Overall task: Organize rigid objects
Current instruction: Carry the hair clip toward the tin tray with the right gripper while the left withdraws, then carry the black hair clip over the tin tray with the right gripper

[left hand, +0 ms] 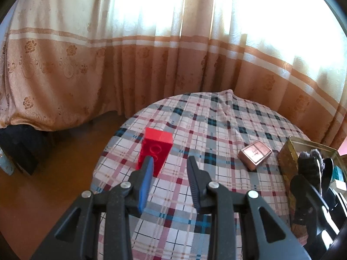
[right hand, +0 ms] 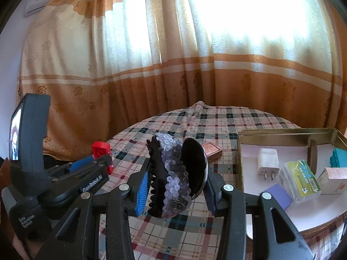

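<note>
A red toy brick [left hand: 157, 145] stands on end on the plaid-covered round table [left hand: 216, 125]. My left gripper [left hand: 170, 162] hovers just in front of it, jaws narrowly apart with only cloth showing between them; the left fingertip overlaps the brick. The right wrist view shows the left gripper [right hand: 95, 162] beside the red brick [right hand: 100, 149]. My right gripper [right hand: 175, 169] is shut on a black hair clip with purple sequins [right hand: 173, 162], held above the table left of the gold tin [right hand: 288, 131]. A small copper-coloured box [left hand: 254, 153] lies on the cloth.
The open gold tin holds a white charger plug [right hand: 267, 163], a clear case with a green label [right hand: 300, 178], a purple card [right hand: 279, 195], a teal item [right hand: 339, 158] and a small carton [right hand: 333, 179]. Curtains [left hand: 151, 65] hang behind the table; floor [left hand: 54, 173] lies left.
</note>
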A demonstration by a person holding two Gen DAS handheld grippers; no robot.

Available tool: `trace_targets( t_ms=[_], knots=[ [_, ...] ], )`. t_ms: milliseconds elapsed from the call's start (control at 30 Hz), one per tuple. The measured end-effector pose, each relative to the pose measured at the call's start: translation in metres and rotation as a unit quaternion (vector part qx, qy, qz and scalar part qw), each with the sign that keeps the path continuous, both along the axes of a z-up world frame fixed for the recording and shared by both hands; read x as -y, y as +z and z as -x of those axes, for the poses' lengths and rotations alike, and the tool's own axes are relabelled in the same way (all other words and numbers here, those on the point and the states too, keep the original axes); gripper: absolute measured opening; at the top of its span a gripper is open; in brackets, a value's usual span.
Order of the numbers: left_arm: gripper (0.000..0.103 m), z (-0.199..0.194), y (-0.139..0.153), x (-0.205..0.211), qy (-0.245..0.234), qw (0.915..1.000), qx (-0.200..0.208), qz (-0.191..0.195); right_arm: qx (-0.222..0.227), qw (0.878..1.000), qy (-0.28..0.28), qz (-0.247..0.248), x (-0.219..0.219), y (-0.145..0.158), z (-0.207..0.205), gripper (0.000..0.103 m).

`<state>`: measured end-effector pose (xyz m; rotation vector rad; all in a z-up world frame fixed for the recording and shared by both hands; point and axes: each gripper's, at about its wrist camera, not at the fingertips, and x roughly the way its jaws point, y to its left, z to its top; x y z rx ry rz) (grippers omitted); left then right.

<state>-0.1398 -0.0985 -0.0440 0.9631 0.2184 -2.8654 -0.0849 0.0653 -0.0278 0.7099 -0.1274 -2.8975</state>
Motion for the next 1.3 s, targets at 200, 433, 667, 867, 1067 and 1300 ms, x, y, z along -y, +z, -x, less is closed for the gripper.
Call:
trace_targets(
  t_ms=[200, 433, 667, 867, 1067, 1300],
  knots=[
    [0.031, -0.004, -0.006, -0.009, -0.016, 0.9996, 0.015, -0.015, 0.000, 1.000, -0.014, 0.006, -0.013, 0.003, -0.007, 0.046],
    [0.031, -0.010, -0.002, -0.026, -0.035, 0.9993, 0.013, -0.005, 0.000, 1.000, -0.029, 0.010, -0.027, 0.005, -0.014, 0.046],
    [0.031, -0.016, 0.007, -0.039, -0.051, 0.9987, 0.004, 0.003, -0.005, 0.999, -0.043, 0.022, -0.042, 0.010, -0.021, 0.046],
    [0.031, -0.018, 0.009, -0.048, -0.059, 0.9982, 0.002, 0.011, -0.005, 0.998, -0.051, 0.025, -0.048, 0.012, -0.027, 0.046],
    [0.031, -0.020, 0.008, -0.054, -0.063, 0.9979, 0.007, 0.013, -0.003, 0.998, -0.053, 0.027, -0.052, 0.010, -0.032, 0.046],
    [0.031, -0.025, 0.013, -0.064, -0.073, 0.9972, 0.003, 0.016, -0.002, 0.998, -0.059, 0.032, -0.060, 0.011, -0.037, 0.046]
  ],
)
